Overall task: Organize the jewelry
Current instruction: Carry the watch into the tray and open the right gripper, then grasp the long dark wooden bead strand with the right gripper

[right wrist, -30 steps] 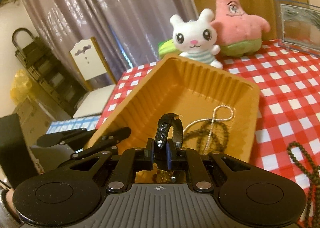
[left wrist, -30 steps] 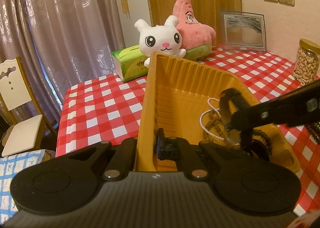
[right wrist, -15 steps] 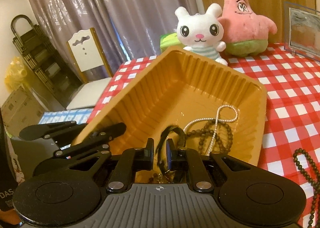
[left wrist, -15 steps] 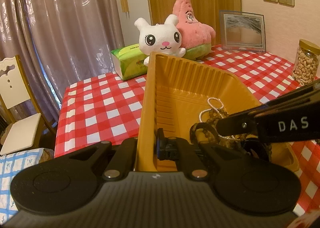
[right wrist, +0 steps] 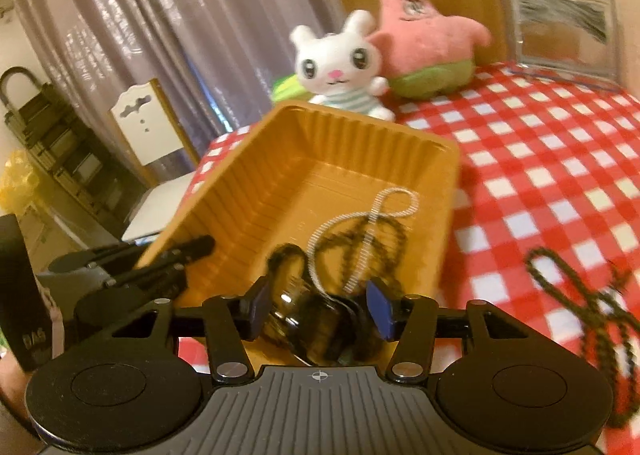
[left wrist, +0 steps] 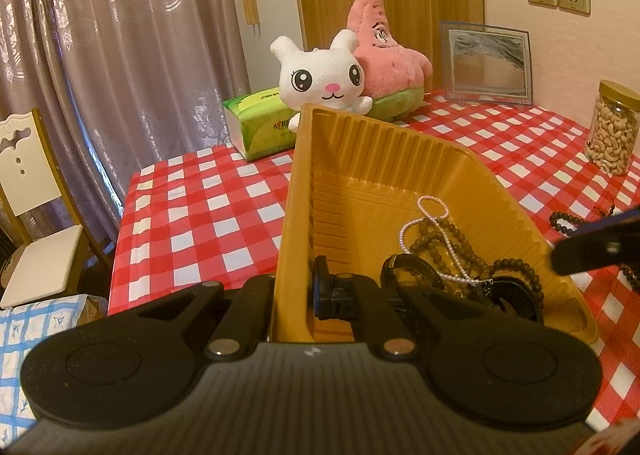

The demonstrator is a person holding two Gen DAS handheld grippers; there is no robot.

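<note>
Left tool [left wrist: 294, 297] is clamped on the near-left wall of the yellow tray [left wrist: 384, 143], whose long axis runs away toward the white bunny plush [left wrist: 322, 79]. Inside lie a pearl strand [left wrist: 430, 215], brown beads [left wrist: 444, 243] and a black watch [left wrist: 408, 269]. Right tool [right wrist: 316, 311] stands apart above the tray's near end; another dark bead strand [right wrist: 576, 291] lies on the checked counter [right wrist: 560, 159] right of the tray.

Red-checked surface [left wrist: 208, 215], on it stood an orange tray [left wrist: 304, 159], tissue box [left wrist: 256, 123], two plush toys [left wrist: 324, 79], picture frame [left wrist: 486, 63], nut jar [left wrist: 612, 135], dark bead string [right wrist: 576, 295] beside the tray
</note>
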